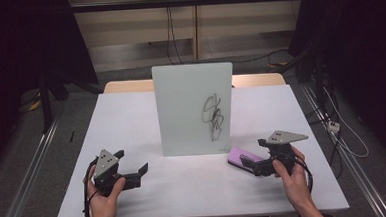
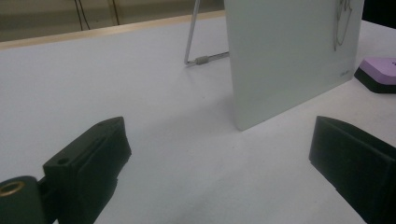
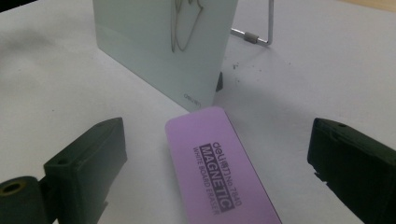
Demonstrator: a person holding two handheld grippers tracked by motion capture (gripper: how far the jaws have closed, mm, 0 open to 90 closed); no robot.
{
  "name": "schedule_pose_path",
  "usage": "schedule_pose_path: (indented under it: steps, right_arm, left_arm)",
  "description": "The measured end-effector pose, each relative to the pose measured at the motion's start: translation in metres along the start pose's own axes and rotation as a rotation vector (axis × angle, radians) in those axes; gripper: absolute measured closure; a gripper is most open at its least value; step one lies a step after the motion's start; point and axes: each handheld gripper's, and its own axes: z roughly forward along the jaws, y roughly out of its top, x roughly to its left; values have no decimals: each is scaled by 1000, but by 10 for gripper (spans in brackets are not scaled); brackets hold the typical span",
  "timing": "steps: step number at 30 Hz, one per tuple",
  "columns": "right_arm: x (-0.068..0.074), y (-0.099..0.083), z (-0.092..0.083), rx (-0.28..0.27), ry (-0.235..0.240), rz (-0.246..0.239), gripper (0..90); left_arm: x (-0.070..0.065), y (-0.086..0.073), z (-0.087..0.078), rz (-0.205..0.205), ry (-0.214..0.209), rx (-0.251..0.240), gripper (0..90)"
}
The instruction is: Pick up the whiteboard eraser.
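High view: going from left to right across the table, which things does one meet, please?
Left gripper → whiteboard with a black scribble on its right part → purple eraser → right gripper, its jaws open around the eraser.

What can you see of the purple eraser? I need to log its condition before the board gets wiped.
The purple eraser is a flat, rounded-corner block with a lilac top and a black base. Its top is printed "MAGNETIC WHITE BOARD ERASER" with a deli logo. It lies flat on the white table, just off the lower right corner of the standing whiteboard. It sits between the open jaws of the right hand-held gripper, untouched as far as can be seen.
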Motion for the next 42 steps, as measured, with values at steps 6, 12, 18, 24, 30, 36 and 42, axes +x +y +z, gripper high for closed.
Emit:
schedule_pose_path:
  steps: [6,12,18,24,30,36,42]
  right_arm:
    - [1,8,1,-12,-10,-32,49]
    - [-6,15,4,34,13,-27,50]
    - [-10,24,5,59,22,-22,53]
    - [-14,40,9,97,17,-33,53]
    - [-19,47,21,162,38,-45,62]
    - [-22,45,31,203,61,-29,70]
    - [-20,41,30,266,63,-70,97]
  left_arm:
    - [0,0,1,-5,1,-1,48]
    - [1,1,4,-3,-7,8,48]
    - [0,1,5,1,-17,11,48]
    - [1,1,6,-3,-20,13,48]
    - [0,1,6,6,-23,14,48]
    - [0,2,8,5,-32,21,48]
    - [0,2,6,2,-38,14,49]
